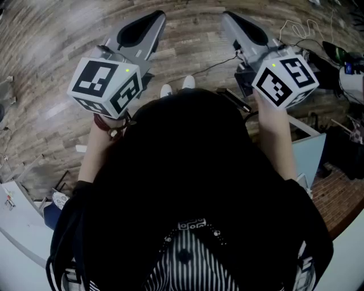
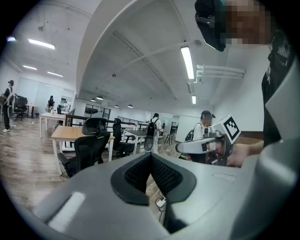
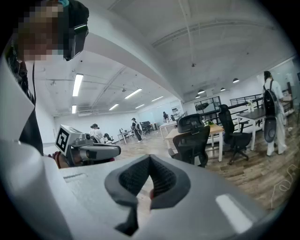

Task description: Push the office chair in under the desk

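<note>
A black office chair (image 2: 88,146) with a headrest stands pulled out from a wood-topped desk (image 2: 70,133), some way off at the left of the left gripper view. The right gripper view has the same kind of chair (image 3: 193,140) and desk (image 3: 220,128) right of centre. Neither shows in the head view. I hold both grippers up before my chest, far from the chair. My left gripper (image 1: 154,17) (image 2: 151,157) is shut with nothing in it. The right gripper (image 1: 227,17) (image 3: 150,161) is shut and empty too. Each gripper view catches the other gripper beside it.
Below me is wooden floor (image 1: 62,68) with cables and a black box (image 1: 244,77) on the right. A blue panel (image 1: 310,153) and a white tabletop (image 1: 17,219) flank me. More black chairs (image 3: 232,129), desks and several people (image 2: 152,126) fill the room behind.
</note>
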`<state>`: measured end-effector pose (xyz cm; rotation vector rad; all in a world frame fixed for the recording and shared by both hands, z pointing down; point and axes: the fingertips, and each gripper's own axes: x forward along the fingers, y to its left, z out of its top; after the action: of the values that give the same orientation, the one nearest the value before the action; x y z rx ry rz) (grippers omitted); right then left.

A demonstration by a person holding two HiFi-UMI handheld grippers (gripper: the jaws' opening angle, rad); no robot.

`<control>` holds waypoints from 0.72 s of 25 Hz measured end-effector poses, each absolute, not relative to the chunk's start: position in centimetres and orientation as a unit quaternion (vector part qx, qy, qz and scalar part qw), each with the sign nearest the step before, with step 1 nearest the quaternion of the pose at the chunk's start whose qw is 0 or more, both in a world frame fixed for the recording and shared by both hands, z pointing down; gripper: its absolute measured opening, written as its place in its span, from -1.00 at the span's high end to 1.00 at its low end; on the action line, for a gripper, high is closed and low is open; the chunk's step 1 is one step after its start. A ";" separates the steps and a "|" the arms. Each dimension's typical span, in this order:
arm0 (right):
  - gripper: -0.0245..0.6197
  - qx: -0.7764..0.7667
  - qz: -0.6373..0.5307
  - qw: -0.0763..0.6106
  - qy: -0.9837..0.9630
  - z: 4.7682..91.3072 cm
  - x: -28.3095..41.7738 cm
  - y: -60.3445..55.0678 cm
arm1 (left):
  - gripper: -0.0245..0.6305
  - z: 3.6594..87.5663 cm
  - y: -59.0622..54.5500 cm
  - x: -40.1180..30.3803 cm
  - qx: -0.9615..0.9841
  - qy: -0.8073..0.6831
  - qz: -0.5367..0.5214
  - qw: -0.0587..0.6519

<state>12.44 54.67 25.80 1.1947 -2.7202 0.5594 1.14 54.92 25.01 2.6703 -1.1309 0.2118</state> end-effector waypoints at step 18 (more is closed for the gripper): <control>0.92 0.397 0.251 0.016 -0.883 30.5 20.3 52.2 | 0.91 29.8 52.5 8.0 0.903 -0.387 0.107 0.154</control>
<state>20.29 52.22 30.46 1.2342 -2.7445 0.7800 7.97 52.47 29.81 2.5877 -1.1091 0.3068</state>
